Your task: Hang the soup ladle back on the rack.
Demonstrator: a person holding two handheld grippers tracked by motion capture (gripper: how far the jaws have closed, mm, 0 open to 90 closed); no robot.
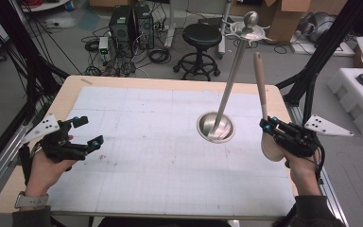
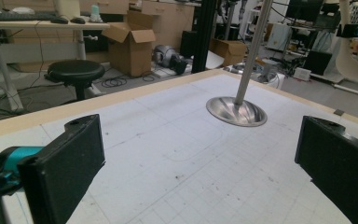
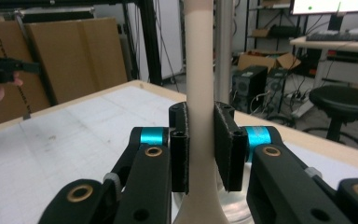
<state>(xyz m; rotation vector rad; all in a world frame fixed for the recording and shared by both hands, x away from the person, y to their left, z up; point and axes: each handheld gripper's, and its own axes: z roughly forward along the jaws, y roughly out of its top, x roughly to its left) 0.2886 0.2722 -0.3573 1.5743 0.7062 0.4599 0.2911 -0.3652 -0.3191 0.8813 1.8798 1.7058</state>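
A beige spoon (image 1: 260, 80) stands upright with its handle pointing up and its bowl (image 1: 270, 147) low. My right gripper (image 1: 266, 124) is shut on the handle just above the bowl, at the table's right edge. In the right gripper view the pads clamp the spoon's handle (image 3: 200, 56) from both sides, at my right gripper (image 3: 201, 144). A metal stand with a round base (image 1: 216, 126) and a tall leaning pole (image 1: 231, 78) carries hooks at its top (image 1: 249, 28). My left gripper (image 1: 89, 131) rests open at the table's left, with nothing between its jaws, also at my left gripper (image 2: 200, 168).
A white gridded mat (image 1: 160, 156) covers the wooden table. The stand's base (image 2: 237, 111) lies ahead of the left jaws. Beyond the far edge are a black stool (image 1: 202, 37), computer towers (image 1: 131, 23), cardboard boxes and cables. White foam (image 1: 359, 97) lies to the right.
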